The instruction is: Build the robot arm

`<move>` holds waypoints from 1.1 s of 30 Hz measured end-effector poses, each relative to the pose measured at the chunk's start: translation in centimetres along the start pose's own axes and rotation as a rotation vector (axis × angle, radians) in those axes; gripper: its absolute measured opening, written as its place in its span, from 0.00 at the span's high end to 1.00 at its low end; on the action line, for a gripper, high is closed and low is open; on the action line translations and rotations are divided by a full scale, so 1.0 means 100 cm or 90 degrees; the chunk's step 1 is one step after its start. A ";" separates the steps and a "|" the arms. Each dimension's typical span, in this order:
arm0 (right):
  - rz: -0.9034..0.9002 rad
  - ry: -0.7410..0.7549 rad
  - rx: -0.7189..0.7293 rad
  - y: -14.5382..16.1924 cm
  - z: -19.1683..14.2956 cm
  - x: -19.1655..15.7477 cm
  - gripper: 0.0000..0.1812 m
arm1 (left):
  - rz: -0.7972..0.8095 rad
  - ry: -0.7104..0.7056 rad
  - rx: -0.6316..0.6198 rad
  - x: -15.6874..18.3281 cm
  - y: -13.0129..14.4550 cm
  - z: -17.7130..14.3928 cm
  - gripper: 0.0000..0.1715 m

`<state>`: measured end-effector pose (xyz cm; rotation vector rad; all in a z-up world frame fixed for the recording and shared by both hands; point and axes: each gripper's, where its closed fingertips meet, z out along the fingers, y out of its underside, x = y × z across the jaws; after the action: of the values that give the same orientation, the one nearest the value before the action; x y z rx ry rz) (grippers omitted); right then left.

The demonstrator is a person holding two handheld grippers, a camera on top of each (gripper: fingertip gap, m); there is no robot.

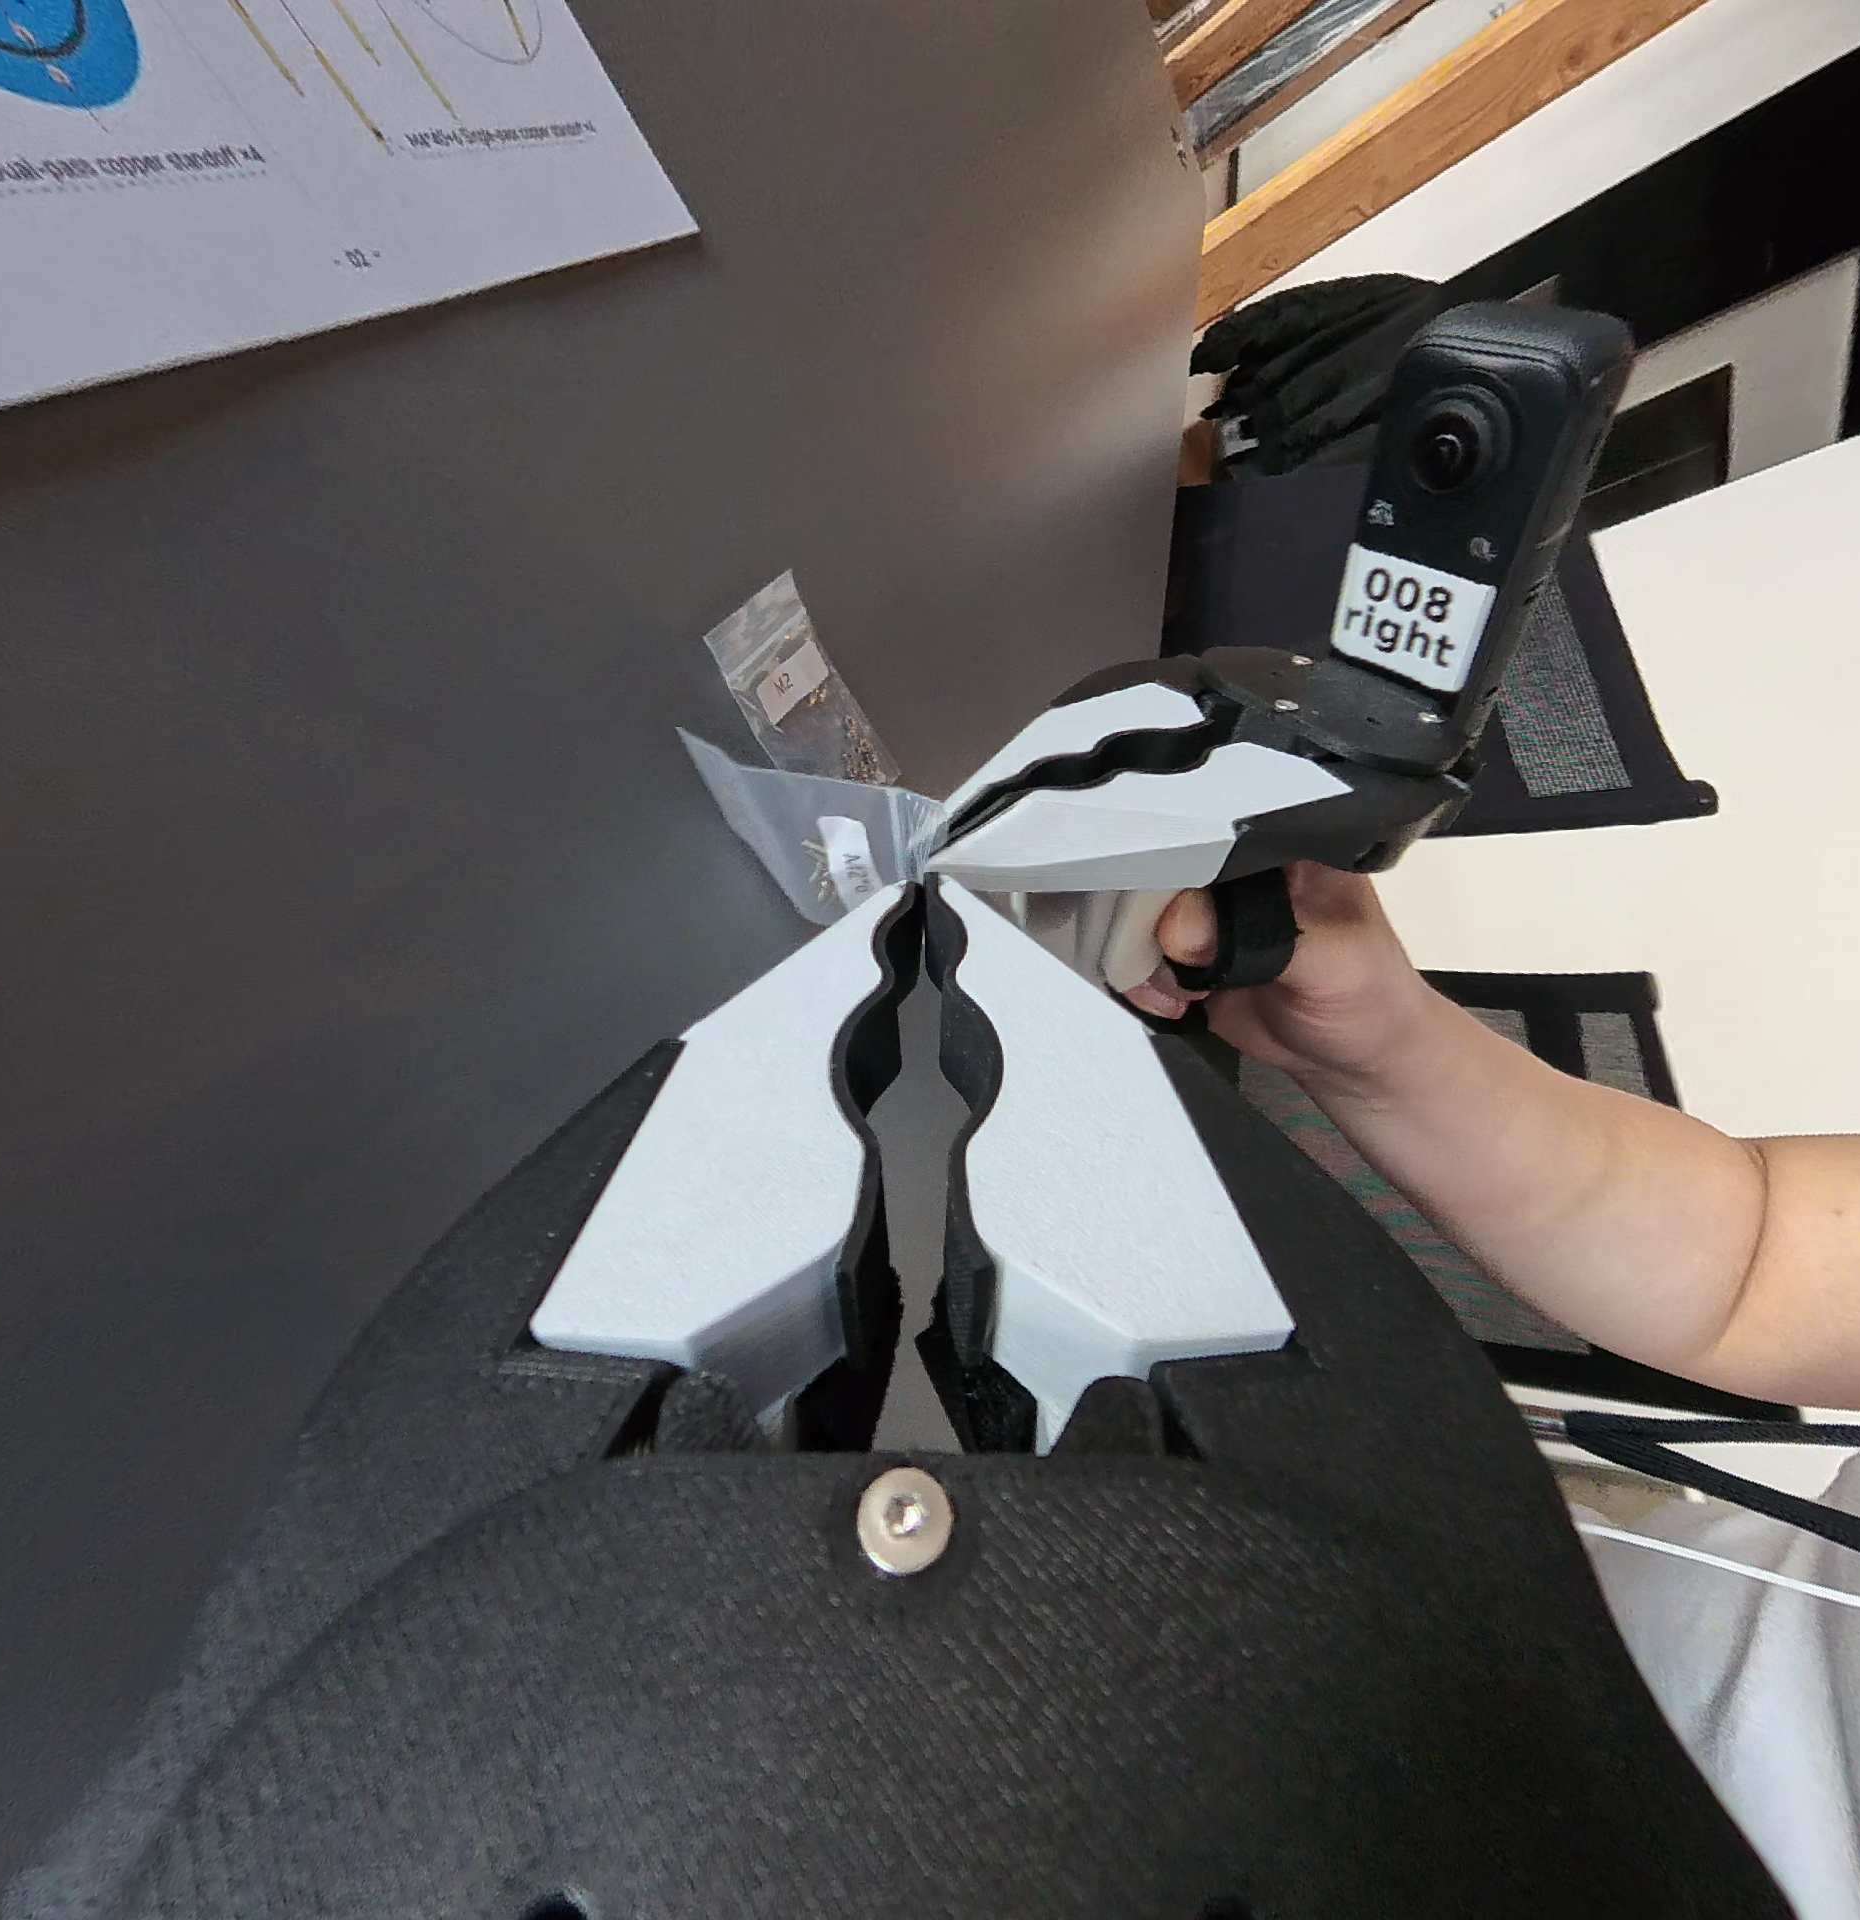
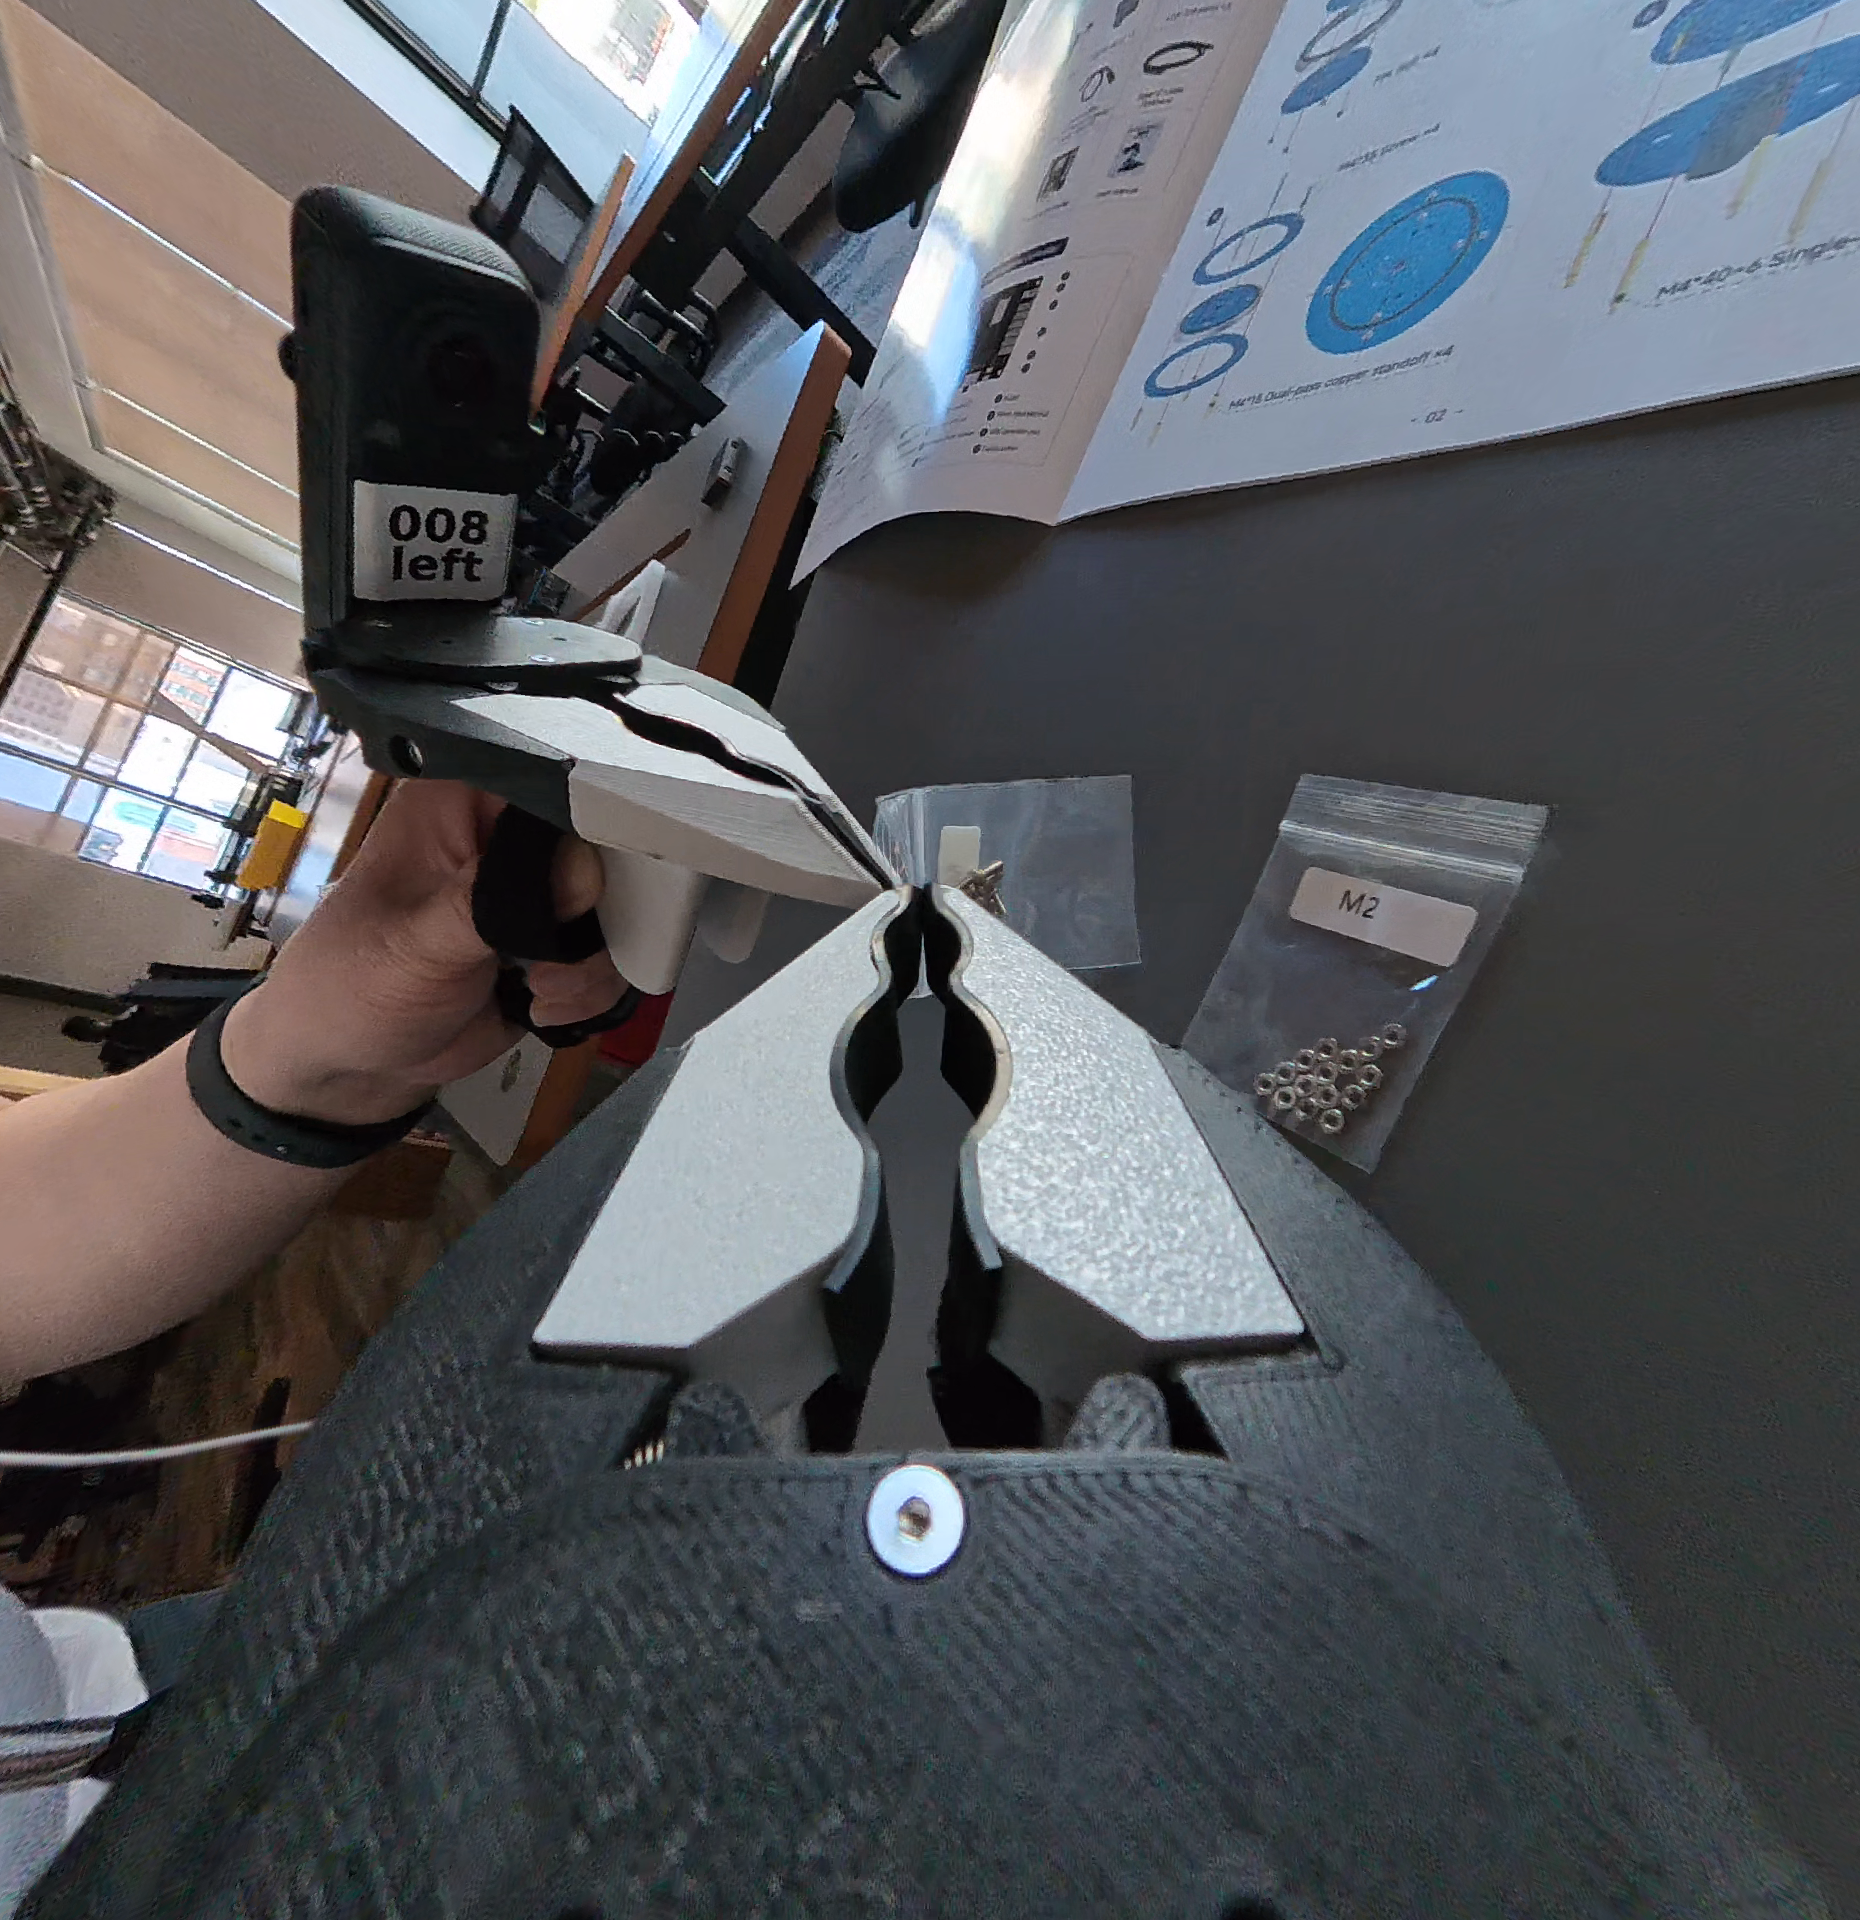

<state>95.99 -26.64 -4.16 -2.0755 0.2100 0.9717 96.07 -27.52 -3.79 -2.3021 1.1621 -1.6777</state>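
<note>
A small clear zip bag of screws [image 1: 801,831] with a white label is pinched at its edge by both grippers. My left gripper [image 1: 921,896] is shut on the bag's edge, and my right gripper [image 1: 941,836] is shut on the same edge just beside it. In the right wrist view my right gripper [image 2: 921,902] and the left gripper [image 2: 884,881] meet tip to tip, with the bag of screws [image 2: 1051,873] behind them. A second clear zip bag holding small metal nuts [image 2: 1352,966] lies flat on the dark mat to the right; it also shows in the left wrist view [image 1: 801,686].
A dark grey mat [image 2: 1528,675] covers the work surface. A large white instruction sheet with blue drawings [image 2: 1425,260] lies at its far side, also seen in the left wrist view [image 1: 282,156]. A black mesh chair [image 1: 1560,717] and a white tabletop [image 1: 1757,675] stand beyond the mat's edge. Less than 4 cm separates the two grippers' tips.
</note>
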 end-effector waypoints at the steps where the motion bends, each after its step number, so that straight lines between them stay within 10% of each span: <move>1: -0.005 0.007 0.003 -0.001 0.000 0.000 1.00 | 0.006 -0.012 0.000 -0.002 0.000 -0.001 1.00; 18: -0.089 0.368 0.125 -0.042 0.011 0.048 1.00 | 0.001 -0.228 0.138 -0.038 -0.047 0.020 1.00; 33: -0.046 0.494 0.206 -0.070 0.006 0.064 1.00 | -0.014 -0.298 0.203 -0.043 -0.078 0.029 1.00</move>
<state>103.16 -20.49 -4.66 -2.0350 0.6352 0.0351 102.14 -20.42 -4.78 -2.3193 0.7180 -1.1297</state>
